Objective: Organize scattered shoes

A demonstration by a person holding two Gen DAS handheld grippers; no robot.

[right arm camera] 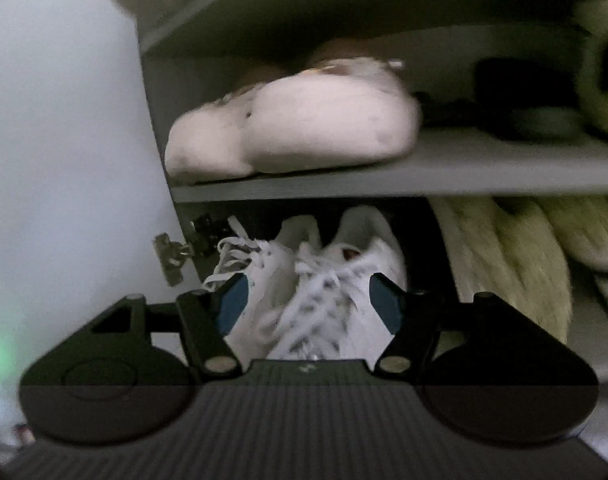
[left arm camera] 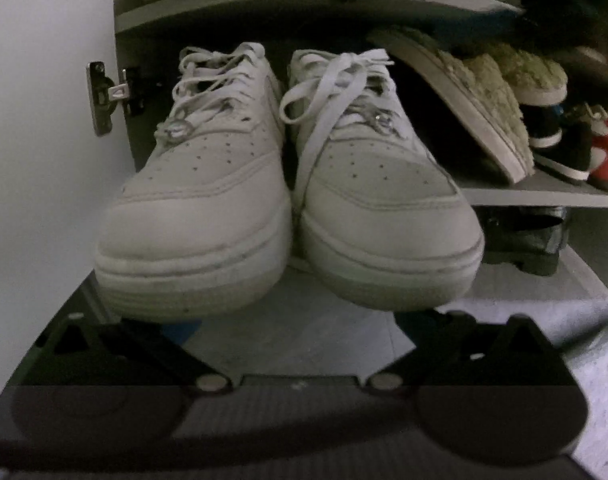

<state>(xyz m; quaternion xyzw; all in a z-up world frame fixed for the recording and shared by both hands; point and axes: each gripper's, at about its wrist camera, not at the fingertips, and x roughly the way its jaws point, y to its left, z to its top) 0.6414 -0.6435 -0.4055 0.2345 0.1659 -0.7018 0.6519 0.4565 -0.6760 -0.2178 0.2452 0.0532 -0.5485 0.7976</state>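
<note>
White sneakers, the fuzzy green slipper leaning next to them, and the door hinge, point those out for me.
White sneakers point(left arm camera: 207, 184): left wrist view, left shoe's toe.
Fuzzy green slipper point(left arm camera: 492, 92): left wrist view, furry upper.
Door hinge point(left arm camera: 103, 96): left wrist view, metal plate.

You face a grey shelf unit point(left arm camera: 239, 4) set against a plain white wall point(left arm camera: 43, 160), with a metal door hinge point(left arm camera: 103, 98) on its left side panel. Pale floor point(left arm camera: 304, 332) lies below, and the light is dim, deepening to shadow inside.

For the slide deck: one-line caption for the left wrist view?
Pair of white leather lace-up sneakers side by side on grey shelf, toes overhanging toward camera.
</note>
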